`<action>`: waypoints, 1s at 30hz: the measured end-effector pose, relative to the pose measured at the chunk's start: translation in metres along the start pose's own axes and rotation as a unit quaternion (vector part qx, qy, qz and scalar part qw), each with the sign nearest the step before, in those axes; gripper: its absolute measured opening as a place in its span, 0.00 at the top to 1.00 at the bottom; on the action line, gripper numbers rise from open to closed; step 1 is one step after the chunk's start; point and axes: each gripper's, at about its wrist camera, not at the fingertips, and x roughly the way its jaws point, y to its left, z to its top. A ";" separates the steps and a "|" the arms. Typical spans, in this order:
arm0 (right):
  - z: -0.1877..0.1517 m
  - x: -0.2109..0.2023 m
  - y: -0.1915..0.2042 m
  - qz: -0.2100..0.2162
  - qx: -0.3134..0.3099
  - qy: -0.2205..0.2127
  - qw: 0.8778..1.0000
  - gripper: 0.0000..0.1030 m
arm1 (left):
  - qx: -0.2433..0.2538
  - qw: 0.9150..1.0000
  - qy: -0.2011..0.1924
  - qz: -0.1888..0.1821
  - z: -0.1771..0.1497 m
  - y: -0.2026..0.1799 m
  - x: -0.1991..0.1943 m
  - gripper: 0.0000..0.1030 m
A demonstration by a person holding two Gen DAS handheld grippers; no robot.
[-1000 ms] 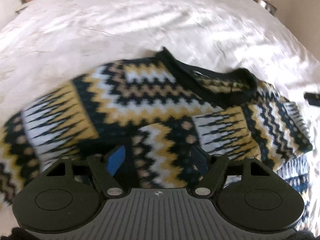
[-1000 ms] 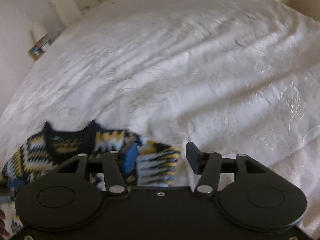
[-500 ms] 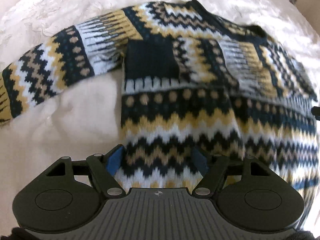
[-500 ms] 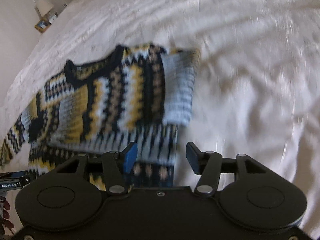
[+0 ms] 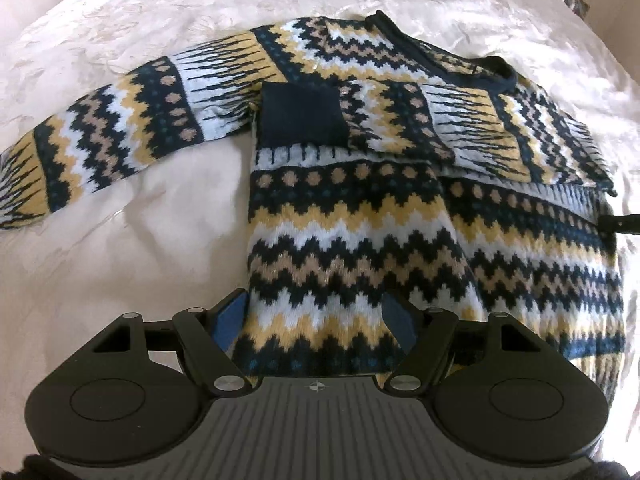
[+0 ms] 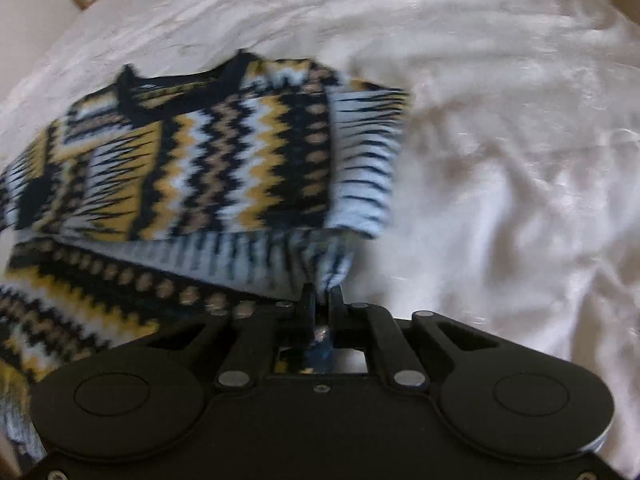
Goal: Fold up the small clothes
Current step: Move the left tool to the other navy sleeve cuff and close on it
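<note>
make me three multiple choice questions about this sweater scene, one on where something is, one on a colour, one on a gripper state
1. Where does the zigzag-patterned knit sweater lie?
A. on a white bedspread
B. on a wooden floor
C. in a basket

2. What colour is its neckband?
A. red
B. dark navy
C. green

3. How is the right gripper?
A. open, above bare sheet
B. out of view
C. shut on the sweater's edge

Answers: 1 A, white bedspread surrounds it; 2 B, the collar is dark navy; 3 C, its fingers pinch pale knit, while the left gripper is open.
</note>
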 end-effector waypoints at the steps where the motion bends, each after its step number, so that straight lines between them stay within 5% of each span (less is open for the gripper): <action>1: -0.001 0.001 -0.003 -0.003 0.008 0.002 1.000 0.91 | 0.002 1.000 0.000 0.002 -0.002 0.000 -0.001 0.31; 5: -0.007 0.001 0.000 0.006 0.005 -0.007 1.000 0.86 | 0.010 0.999 0.032 0.022 -0.016 0.000 0.004 0.31; 7: -0.008 -0.007 -0.003 0.023 0.025 -0.016 0.999 0.67 | 0.004 0.997 0.067 0.027 -0.029 0.005 0.016 0.30; 11: -0.010 -0.027 -0.002 0.032 0.033 -0.040 0.998 0.44 | -0.027 0.998 0.060 0.019 -0.044 0.017 0.015 0.28; 19: -0.011 -0.061 0.048 0.091 -0.015 -0.077 0.993 0.41 | -0.037 0.999 0.028 0.009 -0.051 0.032 -0.009 0.29; 25: -0.019 -0.051 0.133 0.148 -0.080 -0.051 0.985 0.41 | -0.058 0.998 -0.016 0.000 -0.050 0.064 -0.040 0.29; 30: -0.027 -0.019 0.191 0.132 -0.120 -0.011 0.984 0.41 | -0.082 0.996 -0.038 0.002 -0.040 0.106 -0.051 0.29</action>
